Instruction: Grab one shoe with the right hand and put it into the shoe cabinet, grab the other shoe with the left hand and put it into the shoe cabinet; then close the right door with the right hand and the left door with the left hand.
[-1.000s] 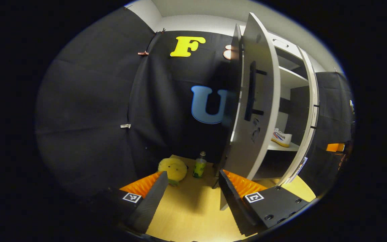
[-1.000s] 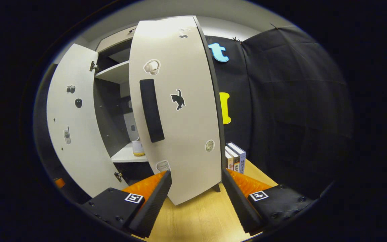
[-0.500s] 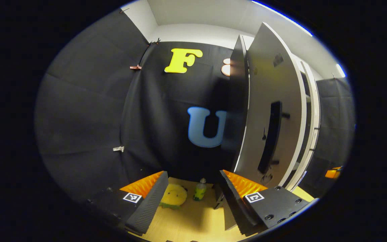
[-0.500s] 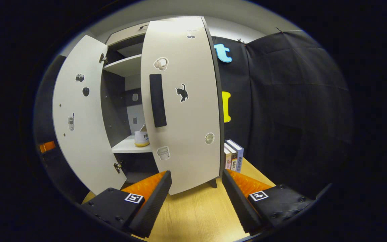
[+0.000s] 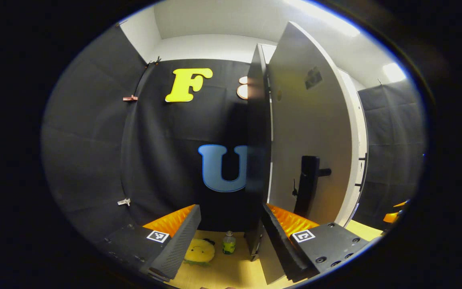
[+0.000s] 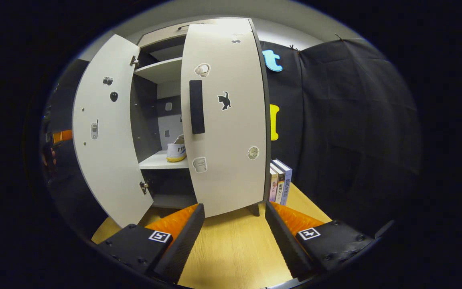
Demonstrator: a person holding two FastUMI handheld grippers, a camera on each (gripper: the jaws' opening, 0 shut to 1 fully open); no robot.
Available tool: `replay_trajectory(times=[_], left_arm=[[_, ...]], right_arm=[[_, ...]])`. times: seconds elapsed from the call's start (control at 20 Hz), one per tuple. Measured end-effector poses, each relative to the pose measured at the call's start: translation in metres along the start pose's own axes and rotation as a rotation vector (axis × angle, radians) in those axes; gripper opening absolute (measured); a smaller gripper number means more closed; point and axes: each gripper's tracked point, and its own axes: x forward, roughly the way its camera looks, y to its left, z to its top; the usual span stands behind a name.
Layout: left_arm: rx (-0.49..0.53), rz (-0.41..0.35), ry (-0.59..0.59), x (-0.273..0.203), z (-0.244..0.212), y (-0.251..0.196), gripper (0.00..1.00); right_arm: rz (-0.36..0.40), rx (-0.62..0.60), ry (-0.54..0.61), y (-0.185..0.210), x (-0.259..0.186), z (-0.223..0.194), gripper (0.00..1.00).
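1. Ahead of my right gripper (image 6: 234,237), fingers parted and empty, a white canvas shoe (image 6: 176,151) sits on the white shoe cabinet's (image 6: 163,160) shelf.
2. My left gripper (image 5: 231,237), likewise spread, faces the white left door (image 5: 311,132), its right finger just beside the door's edge.

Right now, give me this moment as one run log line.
shoe: on shelf | right door: ajar | left door: open | both grippers open, empty

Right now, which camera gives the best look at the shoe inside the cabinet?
The right gripper view: the shoe sits on a shelf between the two half-open doors. In the left gripper view the left door is seen nearly edge-on and blocks the cabinet's inside.
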Motion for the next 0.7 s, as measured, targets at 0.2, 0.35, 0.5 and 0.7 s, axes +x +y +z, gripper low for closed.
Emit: replay_trajectory(times=[0.2, 0.35, 0.5, 0.7], left_arm=[[0.034, -0.004, 0.006, 0.002, 0.001, -0.016, 0.93], [0.039, 0.012, -0.01, 0.002, -0.001, -0.019, 0.92], [0.038, -0.011, 0.006, 0.002, -0.002, -0.027, 0.89], [0.032, -0.039, 0.019, 0.004, -0.003, -0.044, 0.89]], right_arm=[[-0.036, 0.036, -0.018, -0.016, -0.001, 0.007, 0.98], [-0.055, 0.072, 0.021, -0.025, 0.0, -0.001, 0.99], [-0.073, 0.077, 0.014, -0.034, -0.001, -0.001, 0.99], [-0.075, 0.102, 0.019, -0.039, 0.002, -0.008, 0.98]])
